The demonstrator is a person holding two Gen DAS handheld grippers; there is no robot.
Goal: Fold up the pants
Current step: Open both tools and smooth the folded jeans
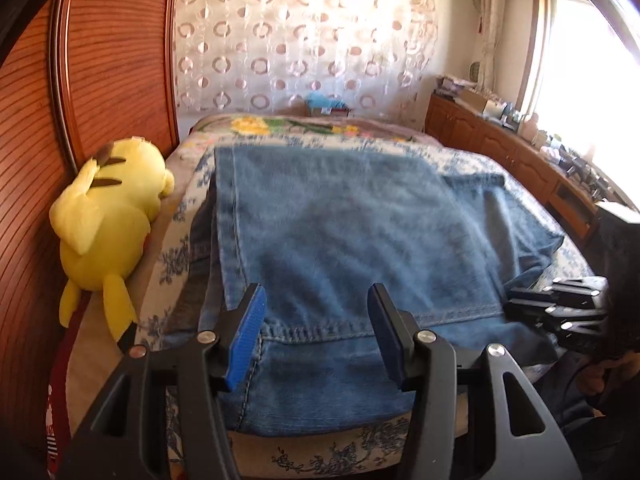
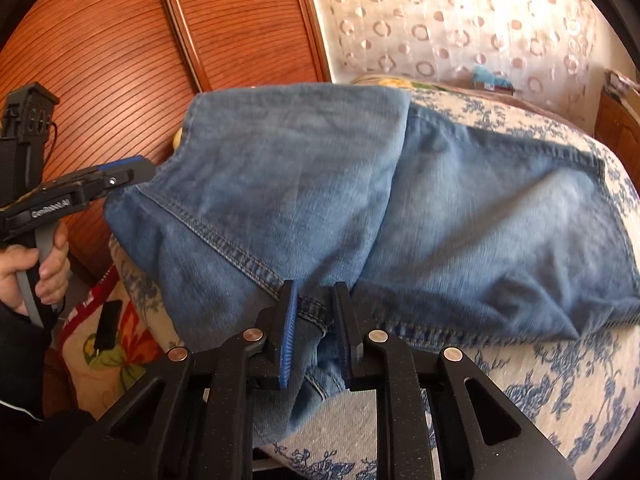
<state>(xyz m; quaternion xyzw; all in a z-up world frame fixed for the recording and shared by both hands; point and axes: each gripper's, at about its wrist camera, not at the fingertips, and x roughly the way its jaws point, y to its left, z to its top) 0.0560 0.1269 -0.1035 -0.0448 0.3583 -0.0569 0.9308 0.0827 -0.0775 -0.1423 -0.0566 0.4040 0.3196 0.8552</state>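
The pants are lying on the bed, already doubled over at least 1 time. The right gripper is pinching their near hem; the left gripper is hovering half open, empty. Further folding probably remains.

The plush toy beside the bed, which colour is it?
Yellow, with brown stripes on its back; the plush toy shows best in the left wrist view.
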